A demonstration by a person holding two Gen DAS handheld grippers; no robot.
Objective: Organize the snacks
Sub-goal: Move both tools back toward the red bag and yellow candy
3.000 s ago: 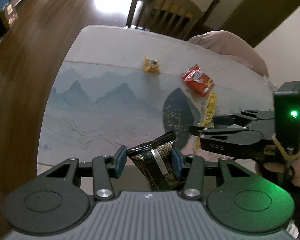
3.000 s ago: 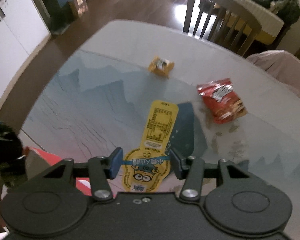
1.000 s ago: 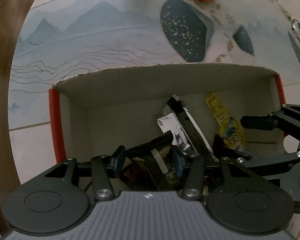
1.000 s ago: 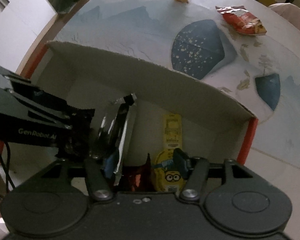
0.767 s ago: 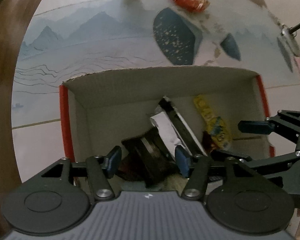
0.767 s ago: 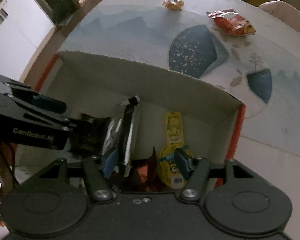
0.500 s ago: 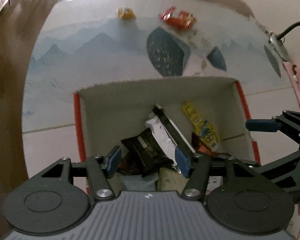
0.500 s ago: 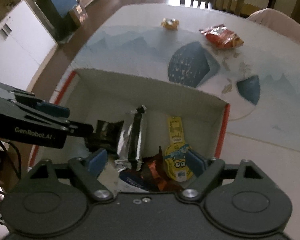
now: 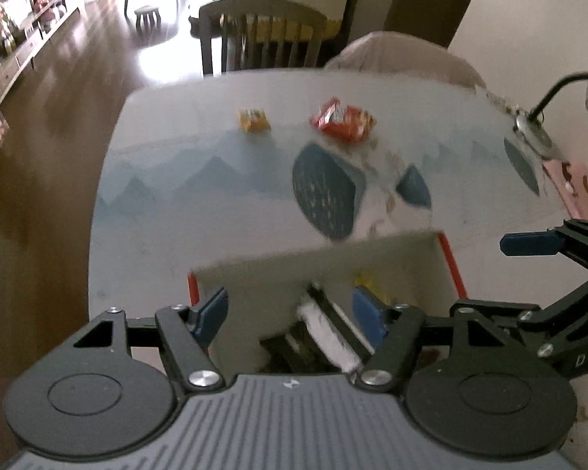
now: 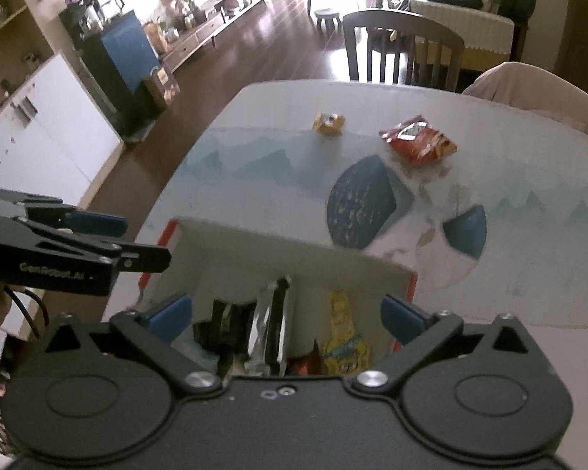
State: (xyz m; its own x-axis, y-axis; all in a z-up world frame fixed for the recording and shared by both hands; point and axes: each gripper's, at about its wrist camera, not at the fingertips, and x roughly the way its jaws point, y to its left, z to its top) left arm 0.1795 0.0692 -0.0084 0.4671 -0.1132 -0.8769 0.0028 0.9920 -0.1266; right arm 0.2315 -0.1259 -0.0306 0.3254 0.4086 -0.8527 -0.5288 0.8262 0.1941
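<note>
A cardboard box (image 9: pixel 294 270) with red outer sides stands at the table's near edge. In the box (image 10: pixel 294 254) lie a black wrapper (image 10: pixel 223 321), a silver packet (image 10: pixel 268 329) and a yellow cartoon packet (image 10: pixel 343 337). My left gripper (image 9: pixel 290 313) hovers above the box, its jaws opening with nothing between them. My right gripper (image 10: pixel 286 315) hangs beside it over the box's right half, jaws opening wide and empty. Far across the table lie a small orange packet (image 9: pixel 253 119) and a red snack bag (image 9: pixel 343 119).
The table wears a blue-and-white patterned cloth (image 10: pixel 254 164). A wooden chair (image 10: pixel 401 45) and a padded seat back (image 10: pixel 537 90) stand behind the far edge. A desk lamp (image 9: pixel 548 109) sits at the right. Dark floor lies left of the table.
Both grippers have risen out of the box and tilted up toward the room. The left let go of the black wrapper, the right of the yellow packet; both jaws spread wider.
</note>
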